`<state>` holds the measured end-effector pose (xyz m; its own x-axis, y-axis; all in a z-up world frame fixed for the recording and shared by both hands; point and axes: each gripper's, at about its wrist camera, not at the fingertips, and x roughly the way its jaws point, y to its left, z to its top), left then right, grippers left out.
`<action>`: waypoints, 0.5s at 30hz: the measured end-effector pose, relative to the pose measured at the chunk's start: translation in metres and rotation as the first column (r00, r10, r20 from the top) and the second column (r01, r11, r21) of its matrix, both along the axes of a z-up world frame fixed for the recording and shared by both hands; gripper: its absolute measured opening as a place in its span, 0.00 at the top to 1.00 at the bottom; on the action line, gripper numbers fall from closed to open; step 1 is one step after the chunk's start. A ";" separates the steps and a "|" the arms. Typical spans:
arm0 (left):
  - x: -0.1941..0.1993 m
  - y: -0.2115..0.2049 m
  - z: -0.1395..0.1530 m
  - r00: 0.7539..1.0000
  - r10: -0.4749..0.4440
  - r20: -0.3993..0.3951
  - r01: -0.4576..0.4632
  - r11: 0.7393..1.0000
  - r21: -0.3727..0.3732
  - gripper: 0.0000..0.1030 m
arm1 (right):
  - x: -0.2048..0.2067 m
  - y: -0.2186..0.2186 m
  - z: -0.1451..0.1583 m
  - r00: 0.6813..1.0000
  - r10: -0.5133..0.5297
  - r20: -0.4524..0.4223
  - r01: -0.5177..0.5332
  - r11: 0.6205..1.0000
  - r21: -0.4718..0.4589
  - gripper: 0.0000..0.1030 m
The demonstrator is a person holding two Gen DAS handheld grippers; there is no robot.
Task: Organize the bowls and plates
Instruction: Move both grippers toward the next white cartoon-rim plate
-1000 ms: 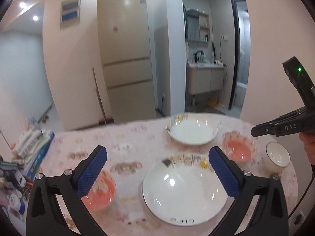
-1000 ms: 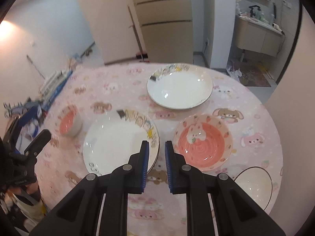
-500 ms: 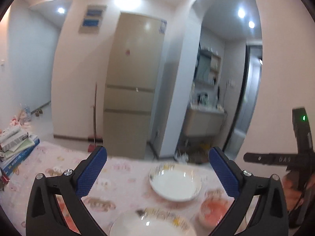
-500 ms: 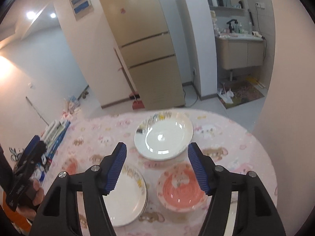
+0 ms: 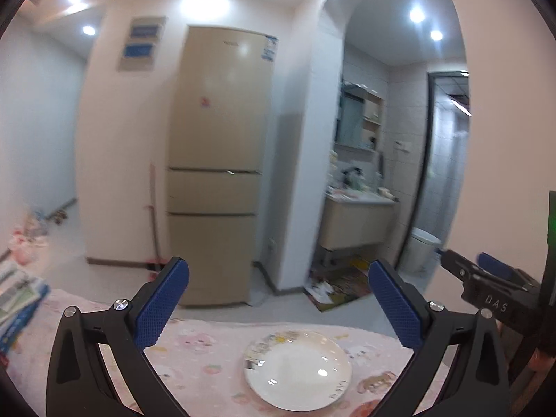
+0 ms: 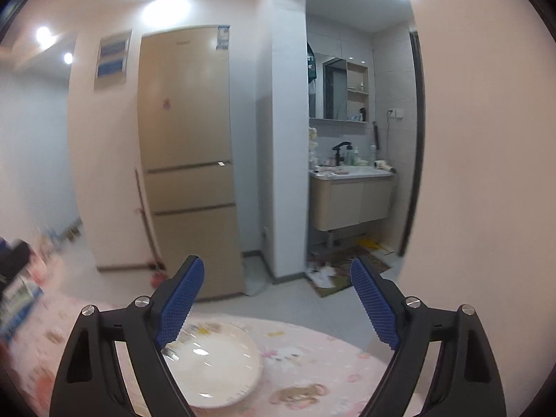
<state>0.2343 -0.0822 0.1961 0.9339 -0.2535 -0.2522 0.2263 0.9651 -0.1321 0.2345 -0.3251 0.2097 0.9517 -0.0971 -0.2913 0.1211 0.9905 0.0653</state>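
A white plate with a cartoon-printed rim lies on the pink tablecloth of the round table, low in the left wrist view. My left gripper hangs above the table, open, with nothing between its blue pads. The same plate shows blurred at the bottom of the right wrist view, partly behind a finger. My right gripper is raised over the table; its jaws are opening and nothing is between them. It also appears at the right edge of the left wrist view. The other plate and the bowls are out of view.
Beyond the table's far edge are bare floor, a tall beige fridge and a bathroom vanity through an arch. Stacked books sit at the table's left side. A pink wall stands close on the right.
Both grippers rose and tilted up, so the near plate and the bowls dropped out of view and only the far plate shows. The right gripper went from shut to wide open.
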 end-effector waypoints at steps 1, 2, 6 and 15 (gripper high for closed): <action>0.012 -0.003 -0.006 0.999 -0.029 -0.024 0.030 0.999 0.024 0.00 | 0.004 -0.002 -0.002 1.000 0.019 0.003 -0.019 0.999 0.036 0.14; 0.022 -0.006 -0.013 0.999 -0.031 -0.041 0.033 0.998 0.054 0.00 | 0.010 -0.004 -0.006 0.999 0.038 -0.007 -0.038 0.997 0.064 0.14; 0.057 -0.010 -0.049 0.992 0.022 -0.125 -0.009 0.994 0.109 0.00 | 0.043 0.005 -0.032 0.994 0.003 -0.114 -0.007 0.999 -0.041 0.14; 0.135 -0.002 -0.125 0.876 0.060 -0.478 -0.003 0.993 0.119 0.23 | 0.122 -0.005 -0.101 0.922 0.024 -0.387 0.007 0.997 0.080 0.21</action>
<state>0.3693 -0.0843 0.0714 0.6974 -0.1694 -0.6964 0.1314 0.9854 -0.1081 0.3562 -0.3299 0.1083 0.7633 -0.0516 -0.6440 0.1441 0.9853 0.0918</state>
